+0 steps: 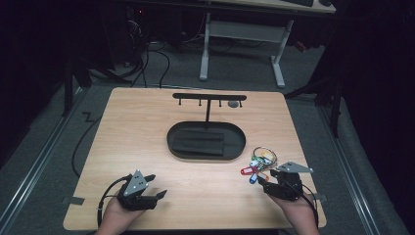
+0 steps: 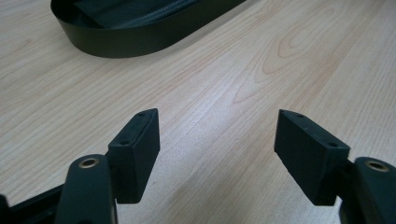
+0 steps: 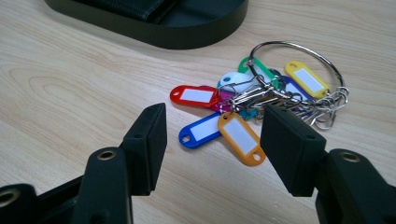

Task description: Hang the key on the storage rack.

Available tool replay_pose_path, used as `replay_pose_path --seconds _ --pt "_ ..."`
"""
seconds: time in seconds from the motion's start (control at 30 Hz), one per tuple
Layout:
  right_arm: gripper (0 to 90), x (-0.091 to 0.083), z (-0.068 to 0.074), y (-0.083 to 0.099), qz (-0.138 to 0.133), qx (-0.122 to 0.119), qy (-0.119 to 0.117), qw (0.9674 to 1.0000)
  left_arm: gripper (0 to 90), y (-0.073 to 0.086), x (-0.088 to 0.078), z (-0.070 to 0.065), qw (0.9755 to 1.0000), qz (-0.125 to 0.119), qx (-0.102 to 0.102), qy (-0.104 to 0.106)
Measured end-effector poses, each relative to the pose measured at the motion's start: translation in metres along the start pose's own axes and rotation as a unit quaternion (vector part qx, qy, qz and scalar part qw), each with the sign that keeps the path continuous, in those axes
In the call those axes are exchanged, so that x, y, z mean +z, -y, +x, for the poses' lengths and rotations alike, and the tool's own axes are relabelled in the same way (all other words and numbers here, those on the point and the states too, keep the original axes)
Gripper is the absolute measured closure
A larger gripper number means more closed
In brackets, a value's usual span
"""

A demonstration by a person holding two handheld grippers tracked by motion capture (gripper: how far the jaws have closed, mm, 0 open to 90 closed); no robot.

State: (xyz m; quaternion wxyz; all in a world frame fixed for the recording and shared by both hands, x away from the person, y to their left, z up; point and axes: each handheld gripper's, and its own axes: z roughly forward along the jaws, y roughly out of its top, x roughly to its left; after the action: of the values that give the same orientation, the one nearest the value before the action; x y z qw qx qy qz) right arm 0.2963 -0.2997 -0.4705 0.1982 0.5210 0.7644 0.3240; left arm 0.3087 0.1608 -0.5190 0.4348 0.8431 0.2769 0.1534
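Note:
A bunch of keys on a big metal ring [image 1: 260,162] lies on the wooden table at the right, with red, blue, orange, yellow, green and white tags [image 3: 243,100] fanned out. My right gripper [image 1: 266,179] is just behind it on the near side, open. In the right gripper view the gripper [image 3: 215,115] has its jaws either side of the blue and orange tags, not touching them. My left gripper [image 1: 157,186] rests low at the near left, open, and in the left gripper view the gripper [image 2: 218,116] has bare wood between its jaws.
A black oval tray [image 1: 171,142] sits mid-table, with a black T-shaped hook rack [image 1: 209,96] rising behind it and a small grey disc [image 1: 233,104] under its right end. The tray's wall [image 3: 187,37] is close beyond the keys. A white-legged desk [image 1: 279,58] and floor cables lie behind.

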Motion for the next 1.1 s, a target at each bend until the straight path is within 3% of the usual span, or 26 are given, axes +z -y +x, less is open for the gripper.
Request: replay_pose_path --seconds 0.17,0.3,0.5,0.67,0.83,0.87,0.97,1.0,1.03,1.07,1.1 --pt "46.0 0.011 0.001 -0.011 0.038 -0.027 0.004 0.9989 31.9 0.006 -0.002 -0.003 0.9998 0.019 0.008 0.0" --pt "46.8 0.017 -0.003 -0.024 0.071 -0.041 0.008 0.9966 32.0 0.006 -0.006 -0.002 1.0 0.009 0.0 -0.002" --pt "47.6 0.026 -0.003 -0.047 0.14 -0.088 0.014 0.9861 32.2 0.008 -0.008 0.0 0.9999 0.011 -0.005 -0.002" --pt "47.0 0.03 -0.006 -0.067 0.172 -0.101 0.019 0.9796 32.3 0.009 -0.007 0.001 0.9999 0.013 -0.004 0.002" --pt "49.2 0.039 -0.009 -0.085 0.222 -0.12 0.028 0.9673 32.6 0.007 -0.005 0.001 0.9999 0.013 0.003 0.004" --pt "49.2 0.039 -0.009 -0.085 0.222 -0.12 0.028 0.9673 32.7 0.007 -0.005 0.001 0.9999 0.013 0.003 0.004" --pt "53.6 0.049 -0.009 -0.095 0.248 -0.128 0.021 0.96 32.8 0.007 -0.004 0.001 0.9999 0.014 0.004 0.006" --pt "57.5 0.056 -0.01 -0.098 0.263 -0.132 0.019 0.9554 32.9 0.006 -0.003 0.001 0.9998 0.015 0.006 0.008" --pt "57.5 0.056 -0.01 -0.098 0.263 -0.132 0.019 0.9554 33.0 0.006 -0.003 0.001 0.9998 0.015 0.006 0.008" --pt "61.5 0.064 -0.012 -0.101 0.278 -0.141 0.022 0.9498 33.1 0.006 -0.003 0.001 0.9998 0.016 0.007 0.009" --pt "63.0 0.068 -0.012 -0.101 0.287 -0.141 0.022 0.9472 33.1 0.006 -0.003 0.001 0.9998 0.018 0.008 0.01"
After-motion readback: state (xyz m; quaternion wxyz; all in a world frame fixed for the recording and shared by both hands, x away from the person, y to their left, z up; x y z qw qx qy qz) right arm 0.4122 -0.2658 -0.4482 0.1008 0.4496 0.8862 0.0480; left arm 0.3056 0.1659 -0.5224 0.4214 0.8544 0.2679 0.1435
